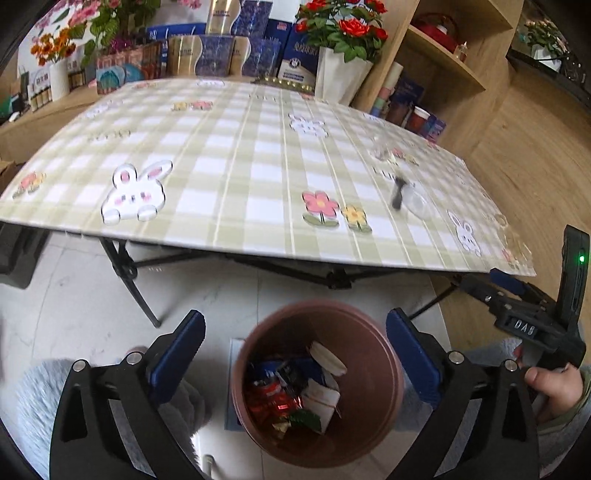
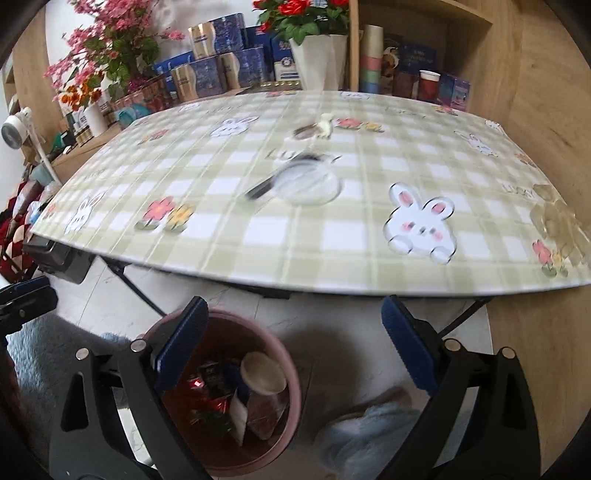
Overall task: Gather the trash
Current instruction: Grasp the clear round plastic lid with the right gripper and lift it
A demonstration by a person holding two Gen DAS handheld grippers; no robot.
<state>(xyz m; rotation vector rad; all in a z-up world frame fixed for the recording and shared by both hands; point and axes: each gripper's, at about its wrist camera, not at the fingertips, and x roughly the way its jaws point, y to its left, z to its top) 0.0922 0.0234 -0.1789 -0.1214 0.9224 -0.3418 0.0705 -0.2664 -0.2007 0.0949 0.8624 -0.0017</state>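
Trash (image 1: pixel 295 391) heaped inside brown bin (image 1: pixel 391 373) on pale floor, just in front of table edge: red foil wrappers, dark packets, white paper pieces, a round cream lid. Same bin (image 2: pixel 291 391) in right wrist view, low and left of centre, partly behind a blue pad.

Left gripper (image 1: pixel 295 354) directly above bin, jaws spread wide, blue pads flanking the bin's rim on either side, nothing between them, nothing touched. Pointed steeply downward.

Right gripper (image 2: pixel 291 347) likewise spread wide, empty, held over floor just beside the bin, below the table's near edge. Also visible at right edge of left wrist view (image 1: pixel 517 291), gripped by a hand (image 1: pixel 554 387) in a grey-green sleeve, a small green light lit on its body.

More litter left on table (image 2: pixel 258 251), covered in green checked cloth with rabbits and flowers: clear round plastic lid (image 2: pixel 310 184) with dark stick-like piece (image 2: pixel 262 190) touching its left side, near table middle; blurred, so exact shape unclear. Further back, small pale crumpled scrap (image 2: pixel 325 125) beside a dark smear, too blurred to identify. Crumpled clear plastic (image 2: pixel 557 221) at table's right edge.

Behind table: blue boxes (image 2: pixel 221 74), potted red roses (image 2: pixel 306 18), pink flowers (image 2: pixel 110 37), wooden shelving (image 2: pixel 461 44) with cups.
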